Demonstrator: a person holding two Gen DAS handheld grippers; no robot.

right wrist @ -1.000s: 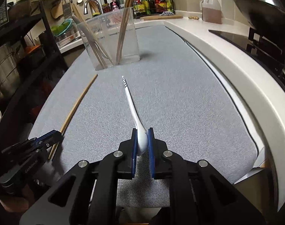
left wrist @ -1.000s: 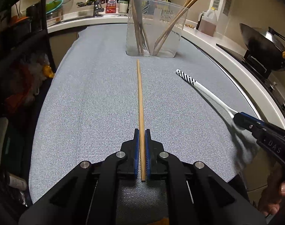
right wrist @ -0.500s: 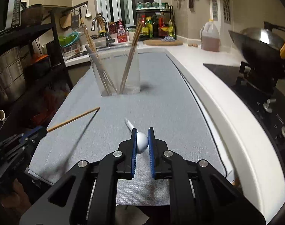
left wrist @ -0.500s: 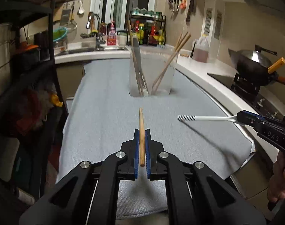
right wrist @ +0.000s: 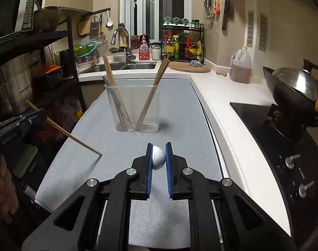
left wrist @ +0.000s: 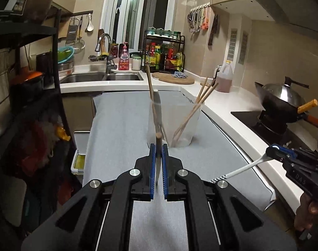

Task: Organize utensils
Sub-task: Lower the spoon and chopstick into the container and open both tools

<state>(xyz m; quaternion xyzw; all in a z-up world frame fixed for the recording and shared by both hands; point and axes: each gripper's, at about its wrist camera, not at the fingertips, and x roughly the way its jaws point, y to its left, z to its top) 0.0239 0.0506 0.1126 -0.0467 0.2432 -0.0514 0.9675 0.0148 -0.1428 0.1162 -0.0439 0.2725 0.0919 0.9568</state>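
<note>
Two hand-held grippers were up above the grey mat [right wrist: 179,108] that covered the worktop, each with a utensil pinched in its blue pads. The left gripper [left wrist: 158,146] had its jaws closed tight on a single wooden chopstick [right wrist: 75,138]. From its own camera the stick showed nearly end-on between the pads; from the other side it ran slantwise through the jaws, its long end angling down toward the mat near the mat's left edge, the tip close above the cloth or just on it, I could not tell which. The right gripper [right wrist: 159,146] was clamped on the bowl of a white spoon [right wrist: 158,158], the jaws held a little apart by the bowl itself. In the left camera's view the spoon's handle [left wrist: 242,168] sloped down and away from that gripper, its striped end over the right-hand part of the mat and clear of it.

Toward the far end of the mat stood a clear plastic utensil holder [right wrist: 133,108], upright, split into two compartments. The left compartment held chopsticks and what looked like a pale flat utensil; the right one held several more chopsticks leaning to the right. Both grippers pointed roughly at it, well short of its rim. A person's hand [left wrist: 309,215] gripped the right tool at the worktop's near right edge.
</note>
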